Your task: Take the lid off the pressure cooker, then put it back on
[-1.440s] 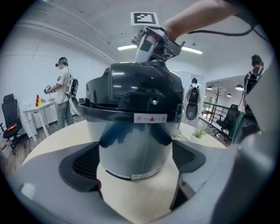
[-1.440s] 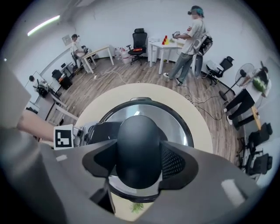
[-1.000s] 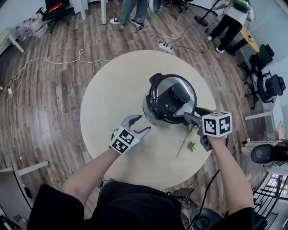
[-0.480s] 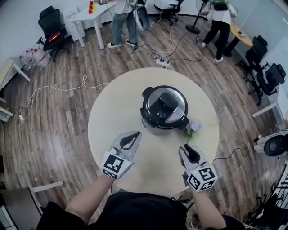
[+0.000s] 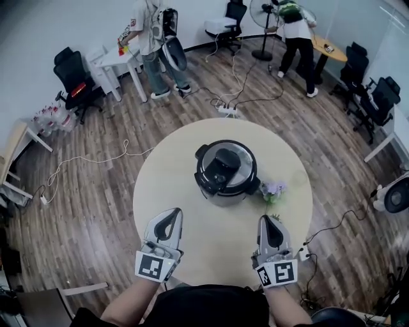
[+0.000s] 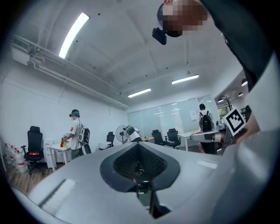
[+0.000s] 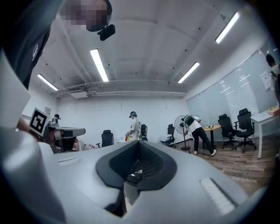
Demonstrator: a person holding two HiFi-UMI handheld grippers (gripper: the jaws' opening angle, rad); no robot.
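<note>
A round pale-beige table fills the middle of the head view, on a brown wood-plank floor. Just right of centre on it stands the black-and-silver pressure cooker. Its steel lid with a black handle sits on top. A small sprig of pale purple flowers lies just beside the cooker's right side.

Beyond the table's far edge, a white power strip lies on the floor with cords running off it, and a thin white cable trails at the left. One person stands by a white desk at the upper left, and another bends near a standing fan at the top right. Black office chairs line both sides.

The only print that can be made out is the black-and-white square marker on each gripper's cube.

The left gripper sits at the lower left over the table's near edge, clenched on nothing. The right gripper is at the lower right; its jaws have just been closing and now meet with nothing between them. The cooker stands apart from both, above and between them in the frame, with bare tabletop in the gap. Both gripper views look out level across the room over closed tips.
</note>
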